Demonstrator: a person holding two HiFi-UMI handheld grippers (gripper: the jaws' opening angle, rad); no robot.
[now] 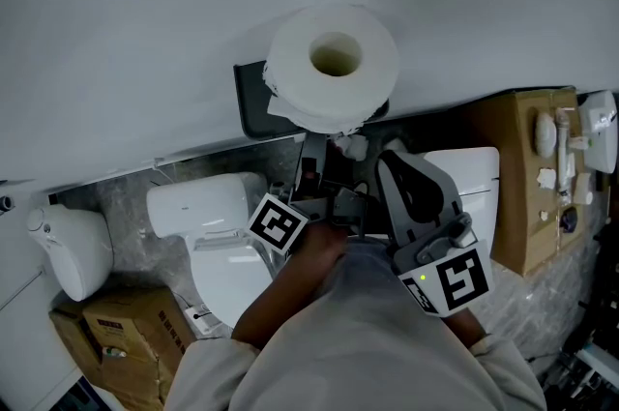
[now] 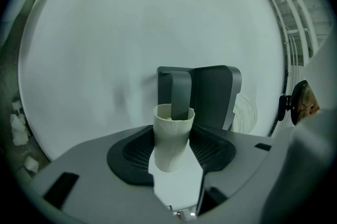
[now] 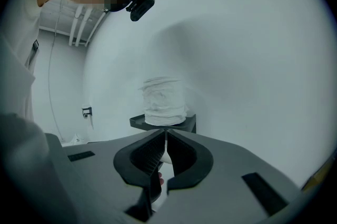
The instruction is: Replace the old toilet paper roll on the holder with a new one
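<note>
Sleeves (image 1: pixel 387 351) fill the bottom of the head view, both arms reaching toward the wall. At left, the left gripper (image 2: pixel 178 136) has its jaws spread wide on either side of the empty cardboard tube (image 2: pixel 171 150), which is threaded on the holder's grey arm (image 2: pixel 180 92). A sliver of gap shows beside the tube, so I judge it bracketed for pulling off, not clamped. Only that gripper's view shows the tube. From the head view it hides under the new roll (image 1: pixel 334 61), parked on the holder's black shelf (image 1: pixel 250 104), handy for fitting. Further right, the right gripper (image 3: pixel 164 152) is closed tight, with nothing I can make out held.
</note>
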